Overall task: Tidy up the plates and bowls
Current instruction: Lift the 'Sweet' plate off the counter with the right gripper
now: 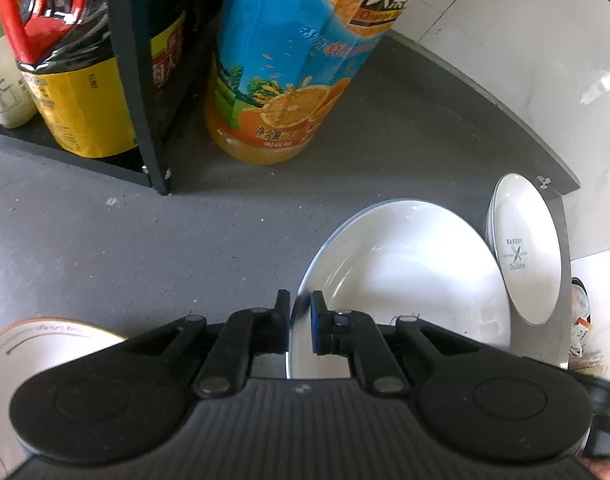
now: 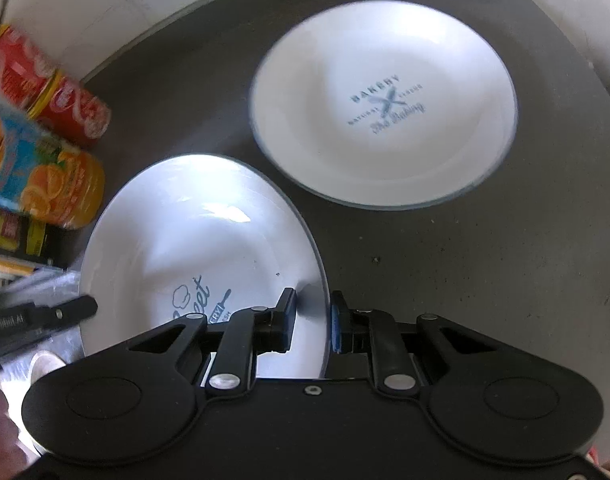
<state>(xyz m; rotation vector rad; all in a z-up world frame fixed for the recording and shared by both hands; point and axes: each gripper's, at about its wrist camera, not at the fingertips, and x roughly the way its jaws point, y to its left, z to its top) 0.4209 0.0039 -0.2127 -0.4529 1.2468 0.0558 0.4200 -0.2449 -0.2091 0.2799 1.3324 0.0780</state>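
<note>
A: left gripper (image 1: 301, 320): black body, ribbed grey top plate, 2 round black caps, silver pivot screws, blue pad on 1 finger.
B: right gripper (image 2: 311, 320) same build. Blue pads on both fingers (image 2: 287, 320).

Both views are fisheye cameras mounted just behind a gripper, looking forward along its fingers and steeply down at the dark desk (image 1: 105, 248) from close range. The left wrist view faces the back wall, with the left gripper (image 1: 303, 322) at lower centre. The right wrist view has the right gripper (image 2: 312, 326) at lower centre. Both share the near white plate (image 1: 409, 272) (image 2: 193, 240), the BAKERY plate (image 1: 523, 248) (image 2: 385, 104) and the orange juice bottle (image 1: 281, 64) (image 2: 45, 176).
</note>
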